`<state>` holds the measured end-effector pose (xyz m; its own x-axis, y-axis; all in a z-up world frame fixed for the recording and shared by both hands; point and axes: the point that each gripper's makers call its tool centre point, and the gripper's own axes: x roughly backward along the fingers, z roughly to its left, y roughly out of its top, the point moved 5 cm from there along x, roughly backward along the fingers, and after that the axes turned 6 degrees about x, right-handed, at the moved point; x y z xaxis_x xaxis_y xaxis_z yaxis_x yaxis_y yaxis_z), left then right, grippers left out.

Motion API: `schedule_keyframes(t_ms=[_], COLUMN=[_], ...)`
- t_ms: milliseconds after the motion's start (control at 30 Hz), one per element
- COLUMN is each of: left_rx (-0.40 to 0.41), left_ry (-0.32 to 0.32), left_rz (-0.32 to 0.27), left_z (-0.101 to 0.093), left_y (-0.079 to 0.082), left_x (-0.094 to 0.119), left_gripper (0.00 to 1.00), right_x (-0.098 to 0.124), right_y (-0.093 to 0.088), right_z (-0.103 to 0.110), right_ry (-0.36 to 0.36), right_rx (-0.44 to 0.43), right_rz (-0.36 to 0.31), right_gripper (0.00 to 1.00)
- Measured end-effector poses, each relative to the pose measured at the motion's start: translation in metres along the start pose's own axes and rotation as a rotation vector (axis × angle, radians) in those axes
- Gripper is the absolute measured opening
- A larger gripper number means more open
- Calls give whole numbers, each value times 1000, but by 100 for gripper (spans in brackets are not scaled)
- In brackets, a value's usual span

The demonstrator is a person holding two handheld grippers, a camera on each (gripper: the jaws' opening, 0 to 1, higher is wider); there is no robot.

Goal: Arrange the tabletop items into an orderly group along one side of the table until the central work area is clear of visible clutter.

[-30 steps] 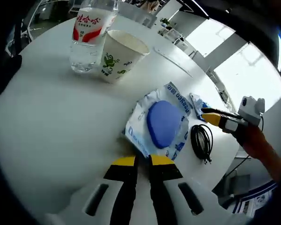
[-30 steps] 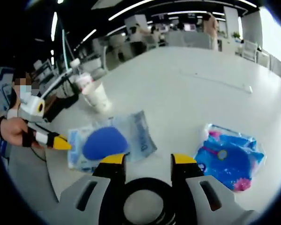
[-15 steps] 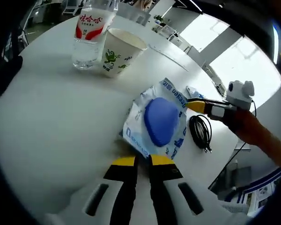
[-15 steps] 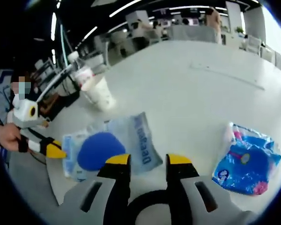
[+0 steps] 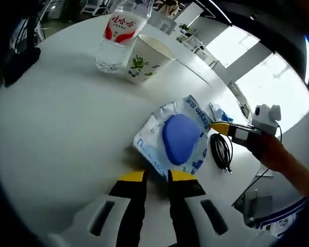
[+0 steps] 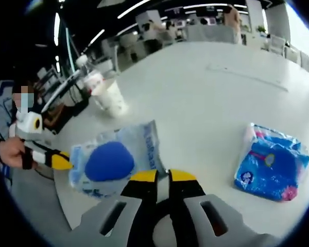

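Observation:
A clear packet with a blue oval pad (image 5: 180, 139) lies mid-table, its near corner pinched between the jaws of my left gripper (image 5: 157, 176). In the right gripper view that gripper (image 6: 62, 162) meets the same packet (image 6: 113, 157) at its left edge. A coiled black cable (image 5: 221, 152) lies right of the packet, and the yellow tips of my right gripper (image 5: 220, 128) sit at its top end. My right gripper (image 6: 157, 176) has its jaws together, shut on the cable. A blue printed packet (image 6: 270, 167) lies to the right.
A water bottle (image 5: 118, 41) with a red label and a paper cup (image 5: 147, 64) stand together at the far side of the white table (image 5: 56, 118). A thin pale strip (image 6: 247, 77) lies further back. Office chairs and desks surround the table.
My right gripper's jaws have closed from open to shut around the cable. The left gripper view has shifted; the pad packet keeps its place at the left jaws.

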<state>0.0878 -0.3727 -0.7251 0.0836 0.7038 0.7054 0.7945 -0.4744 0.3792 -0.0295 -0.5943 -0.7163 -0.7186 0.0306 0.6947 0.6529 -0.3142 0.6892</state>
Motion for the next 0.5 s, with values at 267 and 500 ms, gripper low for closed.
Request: schedule_keyframes(t_ms=[267, 500], left_rx=[-10, -39], left_ry=[5, 29], left_rz=[4, -5], left_z=[-1, 0], left_y=[-14, -17], left_x=[4, 6], left_gripper=[16, 14], right_x=[5, 13], right_y=[-8, -13], right_z=[5, 19], right_ry=[19, 51], right_rx=[3, 15], right_rz=[-3, 0], right_gripper=[2, 0])
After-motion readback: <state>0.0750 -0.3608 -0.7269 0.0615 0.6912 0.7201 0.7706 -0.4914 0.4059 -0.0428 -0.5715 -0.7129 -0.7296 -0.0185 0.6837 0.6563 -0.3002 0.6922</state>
